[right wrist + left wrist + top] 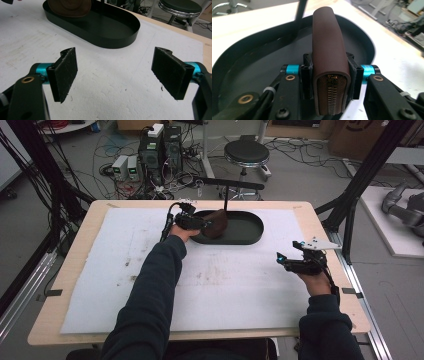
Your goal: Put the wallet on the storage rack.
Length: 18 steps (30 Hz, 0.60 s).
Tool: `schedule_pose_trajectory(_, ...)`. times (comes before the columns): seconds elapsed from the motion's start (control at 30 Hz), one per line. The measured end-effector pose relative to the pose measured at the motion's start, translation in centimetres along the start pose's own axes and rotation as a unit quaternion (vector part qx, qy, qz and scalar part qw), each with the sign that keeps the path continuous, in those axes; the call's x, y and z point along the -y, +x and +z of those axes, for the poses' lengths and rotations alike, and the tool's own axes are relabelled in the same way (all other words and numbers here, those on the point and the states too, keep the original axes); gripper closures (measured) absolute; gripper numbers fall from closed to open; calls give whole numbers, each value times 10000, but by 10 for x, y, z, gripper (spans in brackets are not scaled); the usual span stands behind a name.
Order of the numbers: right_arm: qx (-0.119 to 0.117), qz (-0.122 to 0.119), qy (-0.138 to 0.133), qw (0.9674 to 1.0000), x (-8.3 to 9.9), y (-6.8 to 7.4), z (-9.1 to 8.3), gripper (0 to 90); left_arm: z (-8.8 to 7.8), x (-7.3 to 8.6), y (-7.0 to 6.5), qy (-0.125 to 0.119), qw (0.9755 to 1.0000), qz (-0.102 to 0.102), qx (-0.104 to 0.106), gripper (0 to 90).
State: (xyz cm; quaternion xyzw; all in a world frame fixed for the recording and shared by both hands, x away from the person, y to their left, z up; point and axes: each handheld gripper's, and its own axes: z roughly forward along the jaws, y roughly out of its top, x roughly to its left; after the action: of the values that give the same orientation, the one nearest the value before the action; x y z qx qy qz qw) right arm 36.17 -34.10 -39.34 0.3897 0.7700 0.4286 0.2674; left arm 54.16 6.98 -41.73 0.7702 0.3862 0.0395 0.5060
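Here left claw (329, 75) clenched on brown zip wallet (329, 57) over black tray (249, 65); right claw (115, 75) released; no legible writing.

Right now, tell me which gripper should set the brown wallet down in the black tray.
Left. The left gripper already clamps the brown wallet between its pads, directly over the black tray. The right gripper stands open and empty over the white mat, apart from the tray.

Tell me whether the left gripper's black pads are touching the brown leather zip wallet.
Touching. The left gripper view shows the left gripper with both pads pressed flat against the sides of the brown leather zip wallet, no gap, above the black oval tray.
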Motion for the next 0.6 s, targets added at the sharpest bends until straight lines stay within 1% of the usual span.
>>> schedule_pose_trajectory(0.03,15,-33,21,10000,0,0,0,213,0,1,2,-18,9998,-84,-151,500)
schedule_pose_trajectory(0.07,15,-33,21,10000,0,0,0,213,0,1,3,-19,9995,-103,-283,500)
schedule_pose_trajectory(0.1,23,-36,21,10000,0,0,0,213,-2,0,4,-25,9990,-88,-448,449)
schedule_pose_trajectory(0.13,34,-36,25,10000,0,0,0,213,-4,-1,4,-63,9984,-54,-564,410)
schedule_pose_trajectory(0.17,41,-28,24,10000,0,1,0,213,-9,-2,4,-150,9977,-7,-668,391)
schedule_pose_trajectory(0.2,55,-41,7,10000,0,1,0,213,-13,-3,3,-274,9970,14,-724,386)
schedule_pose_trajectory(0.27,59,-48,4,10000,0,2,1,213,-23,-6,1,-399,9960,66,-792,386)
schedule_pose_trajectory(0.3,59,-48,4,10000,0,2,1,213,-29,-8,1,-451,9959,83,-784,386)
schedule_pose_trajectory(0.33,46,-41,17,10000,-1,2,1,213,-40,-9,-2,-538,9954,137,-778,386)
schedule_pose_trajectory(0.37,47,-66,22,10000,-1,3,1,213,-40,-9,-2,-538,9954,137,-778,386)
schedule_pose_trajectory(0.47,28,-76,34,10000,-1,4,1,213,-57,-6,-9,-637,9950,226,-737,381)
schedule_pose_trajectory(0.5,19,-86,31,10000,-1,4,2,213,-67,-4,-14,-675,9942,283,-785,367)
schedule_pose_trajectory(0.53,-11,-69,60,10000,-1,4,3,213,-70,-2,-16,-689,9937,310,-827,320)
schedule_pose_trajectory(0.57,-16,-68,73,9999,-1,4,3,213,-78,1,-21,-735,9924,362,-917,276)
schedule_pose_trajectory(0.6,-41,-84,102,9999,-1,3,4,213,-85,5,-27,-827,9913,438,-928,213)
